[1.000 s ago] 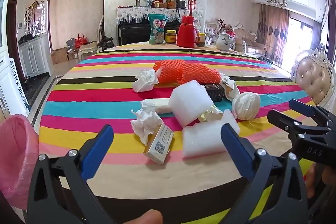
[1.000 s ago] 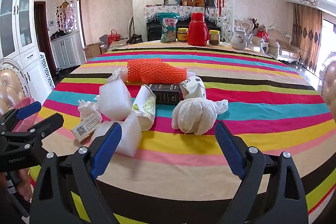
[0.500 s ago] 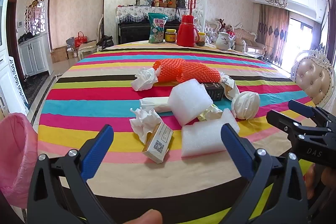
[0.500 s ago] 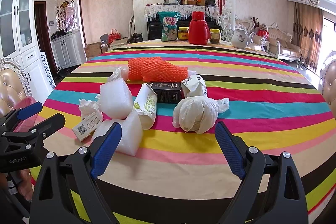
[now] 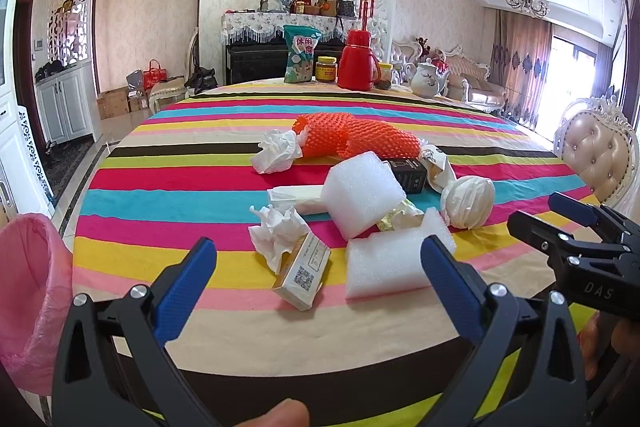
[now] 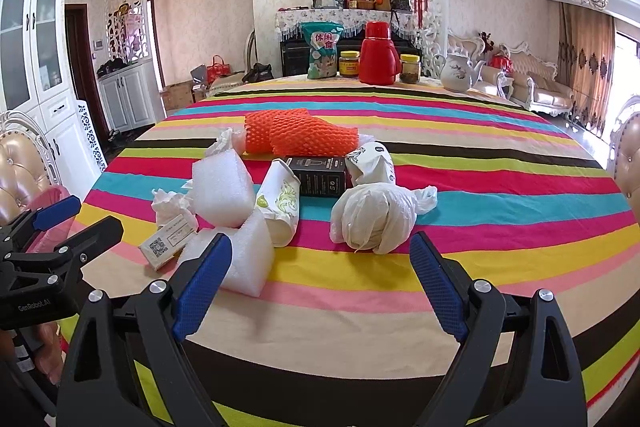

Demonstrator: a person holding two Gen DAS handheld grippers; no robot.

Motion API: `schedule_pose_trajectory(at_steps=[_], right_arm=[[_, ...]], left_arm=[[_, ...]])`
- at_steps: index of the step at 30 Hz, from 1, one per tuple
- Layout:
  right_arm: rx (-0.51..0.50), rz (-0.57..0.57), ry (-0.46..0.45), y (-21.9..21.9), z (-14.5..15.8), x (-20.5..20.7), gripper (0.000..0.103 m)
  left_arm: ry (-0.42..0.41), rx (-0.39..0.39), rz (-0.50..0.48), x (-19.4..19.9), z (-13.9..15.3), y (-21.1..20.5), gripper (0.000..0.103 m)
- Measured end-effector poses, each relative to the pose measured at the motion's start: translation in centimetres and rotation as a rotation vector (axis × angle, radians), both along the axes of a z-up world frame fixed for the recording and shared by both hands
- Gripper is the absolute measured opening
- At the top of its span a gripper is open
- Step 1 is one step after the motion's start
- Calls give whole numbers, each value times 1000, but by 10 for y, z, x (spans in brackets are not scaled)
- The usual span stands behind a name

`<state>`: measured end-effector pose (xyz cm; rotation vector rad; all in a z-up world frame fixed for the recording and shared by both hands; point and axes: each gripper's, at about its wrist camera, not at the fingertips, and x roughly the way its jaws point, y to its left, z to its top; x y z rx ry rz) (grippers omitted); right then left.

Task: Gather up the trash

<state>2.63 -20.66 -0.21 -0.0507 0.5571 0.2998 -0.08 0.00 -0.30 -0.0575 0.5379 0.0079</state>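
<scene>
Just ahead of the left gripper (image 5: 318, 277), jaws wide and empty: small carton (image 5: 303, 277), foam block (image 5: 390, 259). Right gripper (image 6: 320, 279), likewise wide, empty; tied white bag (image 6: 376, 217) lies beyond its fingers. Pink bin (image 5: 28, 287) left of both.

Round table (image 5: 168, 163) in striped cloth; near-side pile: orange foam net (image 5: 352, 141), foam blocks (image 5: 394, 263), crumpled tissues (image 5: 276, 155), small carton (image 5: 302, 277), black box (image 6: 318, 175), paper cup (image 6: 280, 205), tied white bag (image 6: 374, 217) (thermos (image 5: 357, 61), jars, teapot at far edge).
</scene>
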Motion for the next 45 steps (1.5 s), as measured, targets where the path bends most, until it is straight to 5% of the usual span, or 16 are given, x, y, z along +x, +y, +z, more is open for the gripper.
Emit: schedule_pose_trajectory(at_steps=[45], right_arm=[[9,-2,18,1,-5,0,84]], left_arm=[[6,-11,1,0,-3,0,99]])
